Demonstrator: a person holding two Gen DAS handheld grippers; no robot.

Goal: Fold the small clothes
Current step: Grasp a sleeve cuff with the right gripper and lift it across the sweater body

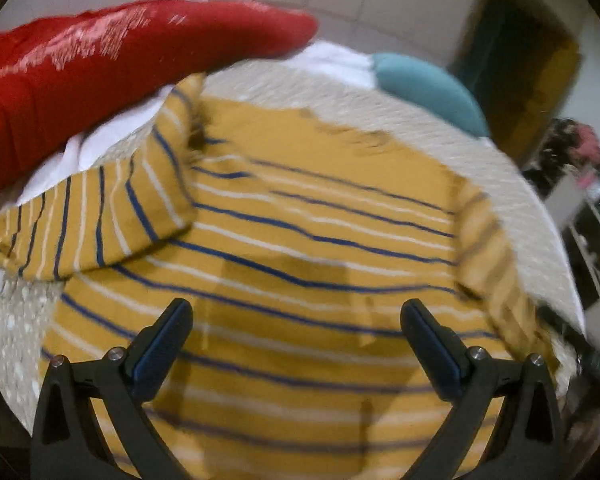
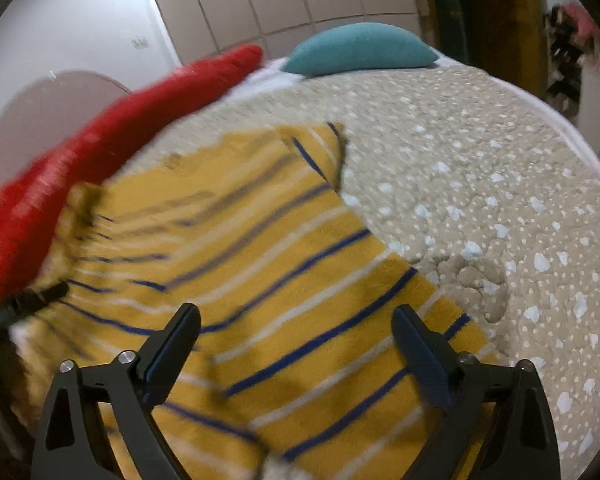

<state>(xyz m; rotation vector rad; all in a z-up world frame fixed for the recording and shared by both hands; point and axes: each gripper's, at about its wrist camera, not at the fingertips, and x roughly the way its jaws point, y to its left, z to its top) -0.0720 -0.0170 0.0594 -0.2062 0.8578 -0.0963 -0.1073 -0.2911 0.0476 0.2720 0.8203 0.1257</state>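
Note:
A mustard-yellow shirt (image 1: 300, 216) with blue and white stripes lies spread flat on a beige spotted bedspread (image 1: 440, 136). Its left sleeve (image 1: 100, 220) sticks out sideways over the white sheet. My left gripper (image 1: 296, 320) hovers open above the shirt's lower body, nothing between its fingers. In the right wrist view the same shirt (image 2: 284, 280) fills the lower left, and my right gripper (image 2: 296, 326) is open over its hem side. The other gripper's black tip (image 2: 28, 300) shows at the left edge. Both views are motion-blurred.
A long red cushion (image 1: 100, 68) lies along the bed's far left, and a teal pillow (image 2: 360, 48) sits at the head. Bare spotted bedspread (image 2: 500, 200) stretches to the right of the shirt. A tiled wall stands behind; dark clutter (image 1: 580, 160) shows past the bed's right edge.

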